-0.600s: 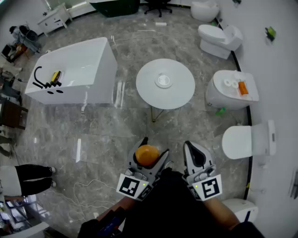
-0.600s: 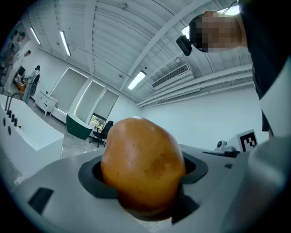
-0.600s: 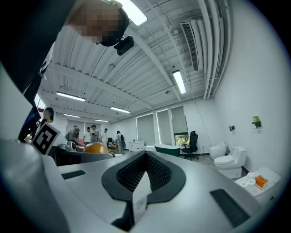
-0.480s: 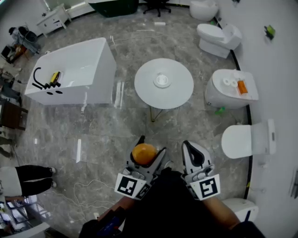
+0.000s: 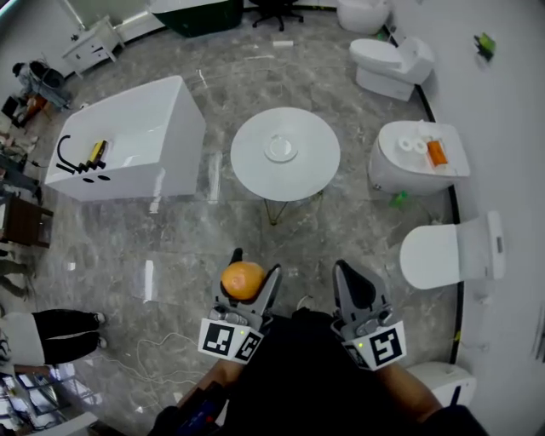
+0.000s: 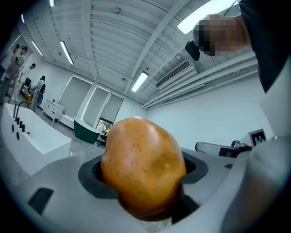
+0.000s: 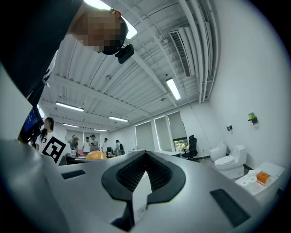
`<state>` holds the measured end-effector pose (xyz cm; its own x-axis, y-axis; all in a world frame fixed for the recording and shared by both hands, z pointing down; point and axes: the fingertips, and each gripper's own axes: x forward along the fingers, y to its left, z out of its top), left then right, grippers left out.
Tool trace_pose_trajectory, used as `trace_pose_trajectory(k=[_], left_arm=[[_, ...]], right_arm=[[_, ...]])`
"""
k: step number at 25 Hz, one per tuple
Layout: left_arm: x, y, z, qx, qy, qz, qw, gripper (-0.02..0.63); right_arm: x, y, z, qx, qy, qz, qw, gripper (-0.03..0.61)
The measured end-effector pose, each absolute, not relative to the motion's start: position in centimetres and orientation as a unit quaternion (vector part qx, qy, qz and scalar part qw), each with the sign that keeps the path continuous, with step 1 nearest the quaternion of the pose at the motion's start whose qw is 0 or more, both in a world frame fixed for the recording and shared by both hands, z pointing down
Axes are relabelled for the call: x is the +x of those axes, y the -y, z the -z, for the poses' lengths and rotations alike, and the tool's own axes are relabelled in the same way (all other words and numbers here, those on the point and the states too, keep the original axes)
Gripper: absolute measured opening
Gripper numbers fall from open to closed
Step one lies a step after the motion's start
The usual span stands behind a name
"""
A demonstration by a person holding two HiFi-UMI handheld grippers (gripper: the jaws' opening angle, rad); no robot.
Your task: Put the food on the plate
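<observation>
Marble floor; roundish food (axis unclear)

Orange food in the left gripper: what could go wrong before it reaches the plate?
1. The orange food is round and bulges beyond the fingers of the left gripper; it might slip and drop on the floor.
2. The plate on the round table looks small; released carelessly, the food could roll off.

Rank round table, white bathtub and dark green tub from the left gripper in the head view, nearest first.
1. Round table, straight ahead of the left gripper.
2. White bathtub, ahead to the left.
3. Dark green tub, at the room's far end.
</observation>
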<state>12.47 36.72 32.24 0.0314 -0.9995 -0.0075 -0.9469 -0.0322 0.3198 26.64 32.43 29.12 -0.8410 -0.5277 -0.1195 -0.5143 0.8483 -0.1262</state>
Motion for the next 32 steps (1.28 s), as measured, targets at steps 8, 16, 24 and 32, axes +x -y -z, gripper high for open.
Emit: trace_pose_trajectory(k=[8, 16, 24, 32], left_arm=[[14.4, -35.6, -32.8, 0.709, 0.687, 0.11, 0.118, 0.349], [16.6, -32.0, -33.9, 0.746, 0.647, 0.095, 0.123, 0.348], [13.1, -25.5, -36.0, 0.742, 0.645, 0.11, 0.145, 0.348], [9.2, -16.8, -35.6, 0.765, 0.613, 0.12, 0.157, 0.349]], right_arm=[[29.5, -31.1, -29.5, -0.263, -0.958, 0.056, 0.099, 0.005], [29.1, -29.8, -32.9, -0.266, -0.961, 0.049, 0.064, 0.005], [27.4, -23.9, -35.0, -0.296, -0.952, 0.071, 0.032, 0.005], [20.1, -15.2, -34.0, -0.286, -0.956, 0.07, 0.017, 0.005]])
